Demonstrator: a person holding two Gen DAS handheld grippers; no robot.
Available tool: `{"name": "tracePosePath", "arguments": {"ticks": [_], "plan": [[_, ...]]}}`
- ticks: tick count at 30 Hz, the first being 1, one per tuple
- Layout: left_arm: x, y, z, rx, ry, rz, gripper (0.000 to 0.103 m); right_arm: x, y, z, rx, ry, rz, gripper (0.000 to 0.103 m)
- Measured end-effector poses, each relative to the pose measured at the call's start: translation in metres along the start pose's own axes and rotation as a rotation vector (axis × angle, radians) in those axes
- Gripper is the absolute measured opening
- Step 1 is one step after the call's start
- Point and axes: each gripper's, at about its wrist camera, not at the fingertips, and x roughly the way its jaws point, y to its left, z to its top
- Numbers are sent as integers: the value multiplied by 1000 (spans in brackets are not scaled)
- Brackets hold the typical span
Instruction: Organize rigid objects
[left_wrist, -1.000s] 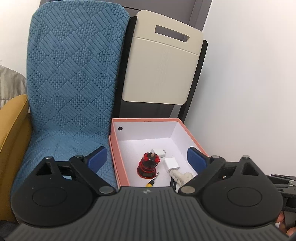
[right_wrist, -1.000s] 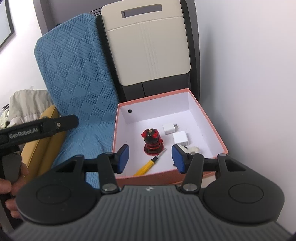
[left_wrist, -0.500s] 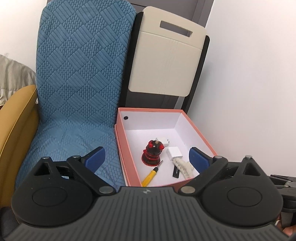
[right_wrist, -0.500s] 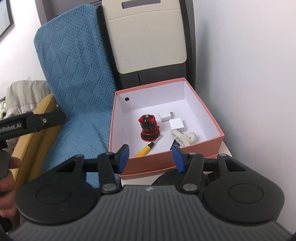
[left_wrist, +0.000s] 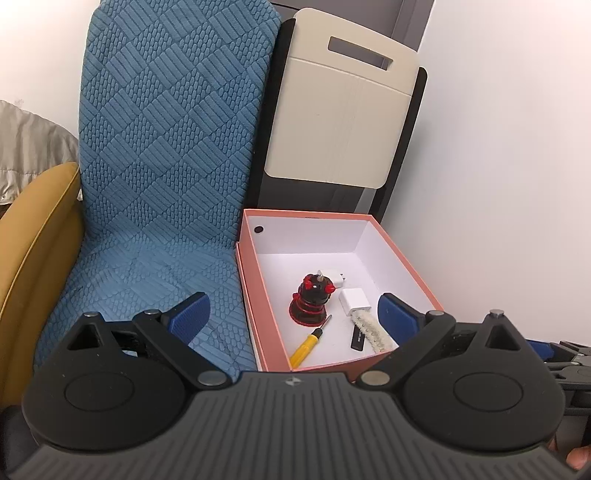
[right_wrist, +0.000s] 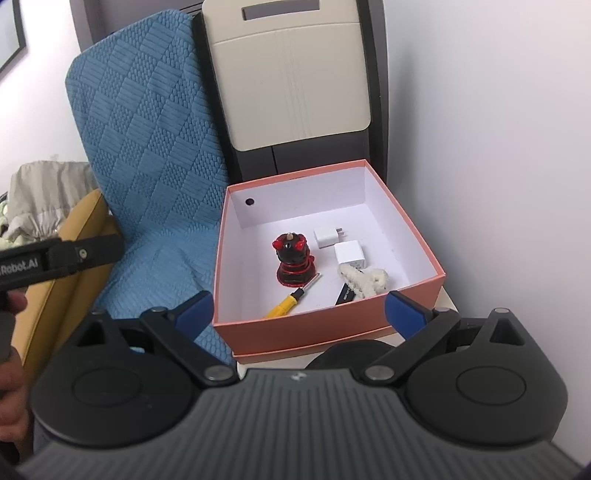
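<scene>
Salmon-pink box lies straight ahead of the right tool, whose jaws have just spread wide and empty; the left tool, also released, sits alongside.

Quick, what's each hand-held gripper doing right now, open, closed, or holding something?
Left hand-held gripper: open, holding nothing.
Right hand-held gripper: jaws just opened wide, nothing between them.

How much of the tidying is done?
Mostly done, it seems. The box already holds the red toy, screwdriver, two white chargers, a black stick and a fuzzy white piece. In hand: nothing. Both tongs, left and right, are open and empty; the right ones have just been opening. No loose items show outside the box.
</scene>
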Motion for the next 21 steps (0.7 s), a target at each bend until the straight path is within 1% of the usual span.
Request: {"name": "tracePosePath", "arguments": {"ticks": [12, 21], "plan": [[-1, 1, -2, 3, 0, -2, 100, 2, -2, -2, 14, 19, -2, 102], [-3, -2, -2, 8, -7, -11, 100, 3, 2, -1, 0, 20, 0, 102]]}}
